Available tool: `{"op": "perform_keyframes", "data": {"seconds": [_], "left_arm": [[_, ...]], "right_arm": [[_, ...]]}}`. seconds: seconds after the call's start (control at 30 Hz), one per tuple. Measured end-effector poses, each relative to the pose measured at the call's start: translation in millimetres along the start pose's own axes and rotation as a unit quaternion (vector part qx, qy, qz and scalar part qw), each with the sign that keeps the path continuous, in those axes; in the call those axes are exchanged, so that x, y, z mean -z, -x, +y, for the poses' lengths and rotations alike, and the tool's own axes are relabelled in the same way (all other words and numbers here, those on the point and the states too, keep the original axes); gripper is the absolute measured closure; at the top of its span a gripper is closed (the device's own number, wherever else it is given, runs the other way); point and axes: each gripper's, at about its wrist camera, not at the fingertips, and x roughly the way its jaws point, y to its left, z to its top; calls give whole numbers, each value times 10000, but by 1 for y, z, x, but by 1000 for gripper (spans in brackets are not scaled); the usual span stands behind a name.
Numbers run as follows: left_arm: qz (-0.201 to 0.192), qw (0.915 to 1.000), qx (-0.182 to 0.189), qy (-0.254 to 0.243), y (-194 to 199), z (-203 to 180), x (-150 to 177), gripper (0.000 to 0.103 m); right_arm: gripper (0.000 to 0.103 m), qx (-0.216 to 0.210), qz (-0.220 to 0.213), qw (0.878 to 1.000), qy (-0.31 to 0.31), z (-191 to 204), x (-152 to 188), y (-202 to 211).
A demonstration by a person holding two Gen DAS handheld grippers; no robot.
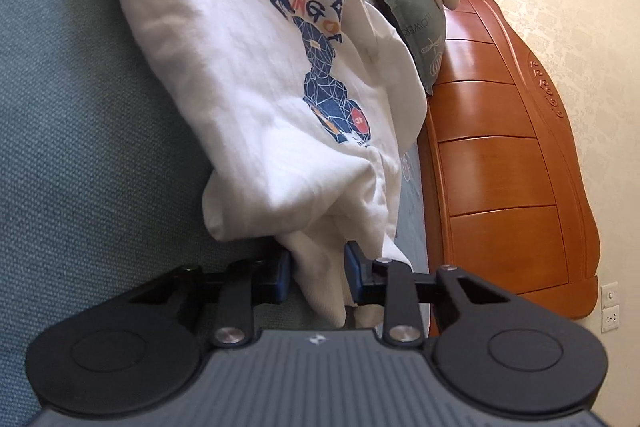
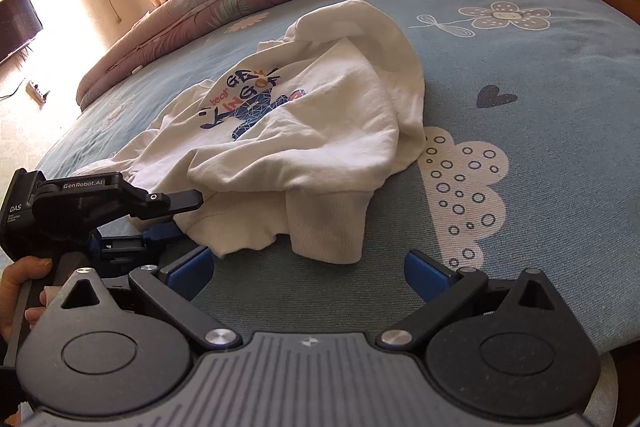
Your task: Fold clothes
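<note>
A crumpled white cotton sweatshirt with a blue and orange bear print [image 2: 296, 131] lies in a loose heap on the blue-green bedsheet patterned with flowers and clouds [image 2: 540, 75], its ribbed hem facing the near edge of the bed. The step in hand appears to be taking hold of that hem at two points so the garment can be lifted and spread flat before any fold is made.

The left gripper [image 1: 317, 273] has its blue pads pressed against a bunch of the white fabric at the hem, with the cloth gathered between them. To do this well, the bite should probably take only the hem layers and not a sleeve or the sheet beneath; the bunch looks thick, so more than one layer may be caught. In the right wrist view this gripper reaches in low from the left, held by the person's hand [image 2: 28, 287] on its handle, and is rolled onto its side.

The right gripper [image 2: 308, 267] hovers just short of the ribbed cuff-like corner, tilted down at the bed, jaws wide apart and holding nothing. It should likely seize the hem well apart from the left grip, so that the edge can be pulled taut.
</note>
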Motion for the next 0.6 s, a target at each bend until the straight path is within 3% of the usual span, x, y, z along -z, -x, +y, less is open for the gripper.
{"op": "perform_keyframes", "data": {"seconds": [0.23, 0.37, 0.6], "left_arm": [[-176, 9992, -255, -264, -20, -6, -6, 91], [-118, 9977, -505, -441, -20, -13, -5, 92], [-97, 9882, -950, -1198, 31, -46, -12, 98]], "right_arm": [[0, -5, 75, 9999, -110, -4, 3, -8], [0, -9, 102, 9999, -71, -2, 6, -8], [0, 41, -14, 9999, -120, -5, 2, 0]]}}
